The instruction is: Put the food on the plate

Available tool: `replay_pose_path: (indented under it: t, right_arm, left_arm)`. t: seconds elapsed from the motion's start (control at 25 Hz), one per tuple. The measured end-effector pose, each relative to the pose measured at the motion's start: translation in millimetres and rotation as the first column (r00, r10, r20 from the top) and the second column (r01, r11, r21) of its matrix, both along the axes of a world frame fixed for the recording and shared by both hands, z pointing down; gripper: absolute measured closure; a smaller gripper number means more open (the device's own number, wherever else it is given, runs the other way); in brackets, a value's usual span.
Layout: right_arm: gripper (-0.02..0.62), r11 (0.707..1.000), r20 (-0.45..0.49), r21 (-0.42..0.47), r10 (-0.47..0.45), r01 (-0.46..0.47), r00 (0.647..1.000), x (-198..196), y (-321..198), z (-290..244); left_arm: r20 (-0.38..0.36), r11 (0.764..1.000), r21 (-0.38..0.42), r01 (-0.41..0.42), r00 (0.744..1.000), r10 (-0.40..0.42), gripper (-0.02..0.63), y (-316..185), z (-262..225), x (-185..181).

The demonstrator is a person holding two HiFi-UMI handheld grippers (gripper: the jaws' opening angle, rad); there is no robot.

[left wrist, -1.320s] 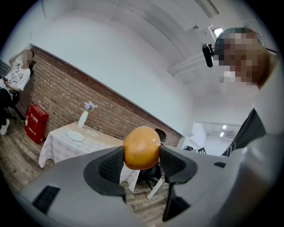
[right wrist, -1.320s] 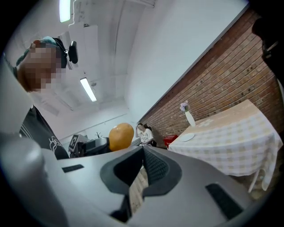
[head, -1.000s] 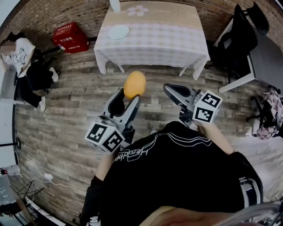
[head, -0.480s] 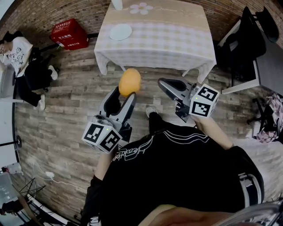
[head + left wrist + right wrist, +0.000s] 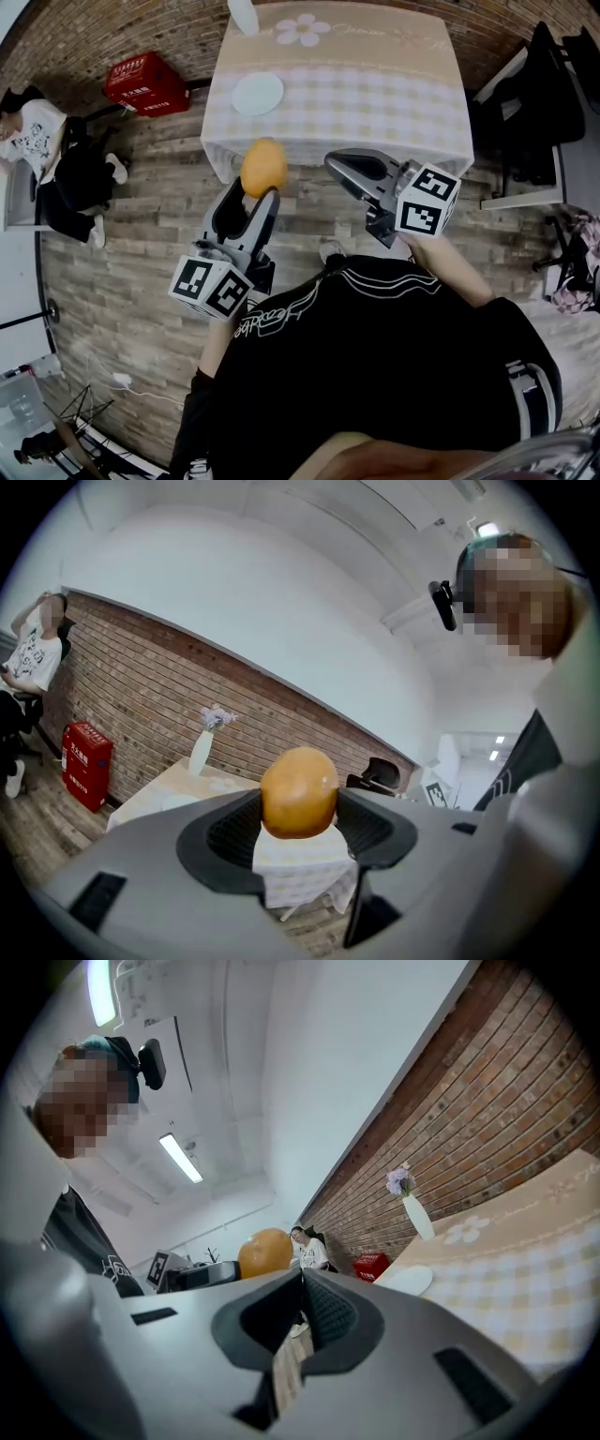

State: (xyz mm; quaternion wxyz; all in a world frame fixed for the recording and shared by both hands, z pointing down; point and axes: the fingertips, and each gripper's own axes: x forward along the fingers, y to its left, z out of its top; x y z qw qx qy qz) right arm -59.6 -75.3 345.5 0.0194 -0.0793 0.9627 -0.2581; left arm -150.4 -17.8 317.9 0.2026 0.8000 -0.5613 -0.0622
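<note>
A round orange-yellow piece of food (image 5: pixel 263 166) is clamped between the jaws of my left gripper (image 5: pixel 255 184), held in the air just in front of the table's near edge. In the left gripper view the food (image 5: pixel 298 792) sits between the two dark pads. A pale round plate (image 5: pixel 257 94) lies empty on the left part of the checked tablecloth (image 5: pixel 375 103). My right gripper (image 5: pixel 341 167) hovers beside the food with its jaws together and nothing in them; its view shows the food (image 5: pixel 265 1252) to the left and the plate (image 5: pixel 403 1281) beyond.
A white vase (image 5: pixel 242 14) with flowers stands at the table's far left corner. A red crate (image 5: pixel 145 82) sits on the wooden floor to the left, near a seated person (image 5: pixel 37 141). Black chairs (image 5: pixel 548 103) and a desk are to the right. A brick wall runs behind the table.
The table has come closer in the head view as the person walked toward it. Both grippers moved forward with it, the left still holding the food.
</note>
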Motion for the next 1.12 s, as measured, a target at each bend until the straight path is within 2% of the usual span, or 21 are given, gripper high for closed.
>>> replay_pose_path:
  t: [0.4,0.72,1.12]
  right_arm:
    - [0.598,1.000,-0.005,0.020,0.011,-0.011,1.000,-11,-58,-3]
    - [0.598,0.999,-0.025,-0.013,0.053,-0.053,0.998,-19,-84,10]
    - [0.598,0.992,-0.042,-0.051,0.114,-0.117,0.993,-49,-152,22]
  left_arm:
    - [0.027,1.000,0.001,0.017,0.999,-0.017,0.354,-65,7,-20]
    - [0.063,0.999,-0.022,0.024,0.998,-0.022,0.354,-99,21,-47]
    - [0.094,0.998,-0.070,-0.001,0.996,0.008,0.354,-172,43,-90]
